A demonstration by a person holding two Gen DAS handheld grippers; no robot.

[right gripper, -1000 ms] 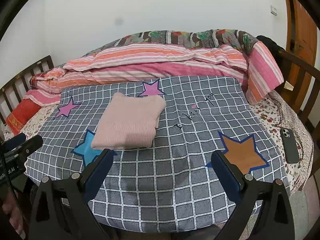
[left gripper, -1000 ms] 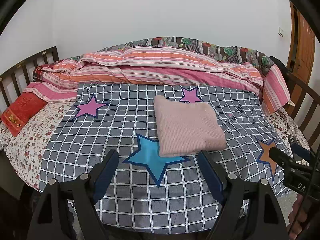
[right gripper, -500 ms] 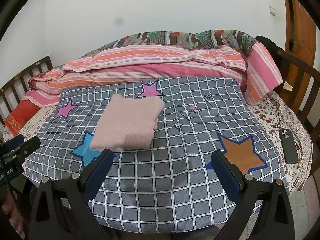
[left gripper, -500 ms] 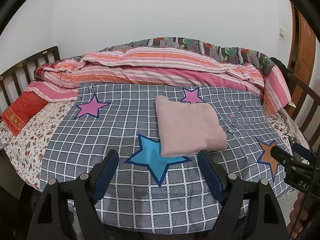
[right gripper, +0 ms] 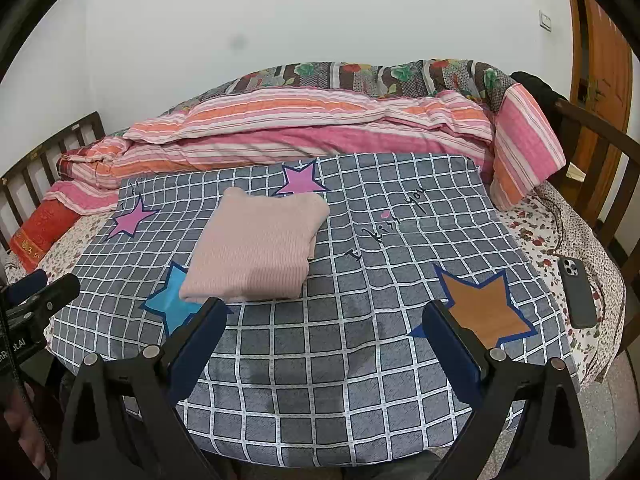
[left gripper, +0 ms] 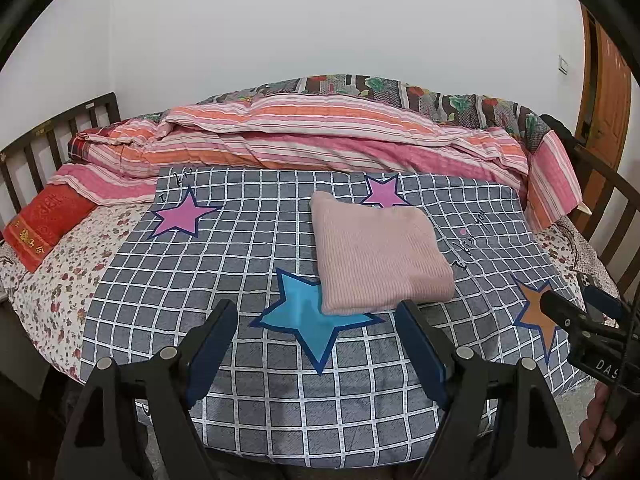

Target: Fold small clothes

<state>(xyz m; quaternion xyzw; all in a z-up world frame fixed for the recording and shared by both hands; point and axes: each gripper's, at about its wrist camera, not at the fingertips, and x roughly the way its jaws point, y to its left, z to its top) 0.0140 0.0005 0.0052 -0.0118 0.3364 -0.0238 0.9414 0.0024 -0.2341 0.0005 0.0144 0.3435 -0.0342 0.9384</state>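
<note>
**Folded pink knit on the checked sheet, both grippers held back**

A pink ribbed garment (left gripper: 378,254) lies folded in a neat rectangle on the grey checked sheet (left gripper: 224,256), its near corner over a blue star (left gripper: 308,316) and its far edge covering part of a pink star (left gripper: 384,194). What kind of garment it is cannot be told. The left gripper (left gripper: 316,346) hangs before the bed edge, fingers spread wide and empty. The right gripper (right gripper: 324,340) likewise, wide and empty. A phone (right gripper: 576,292) lies on the floral sheet at the right.
</note>
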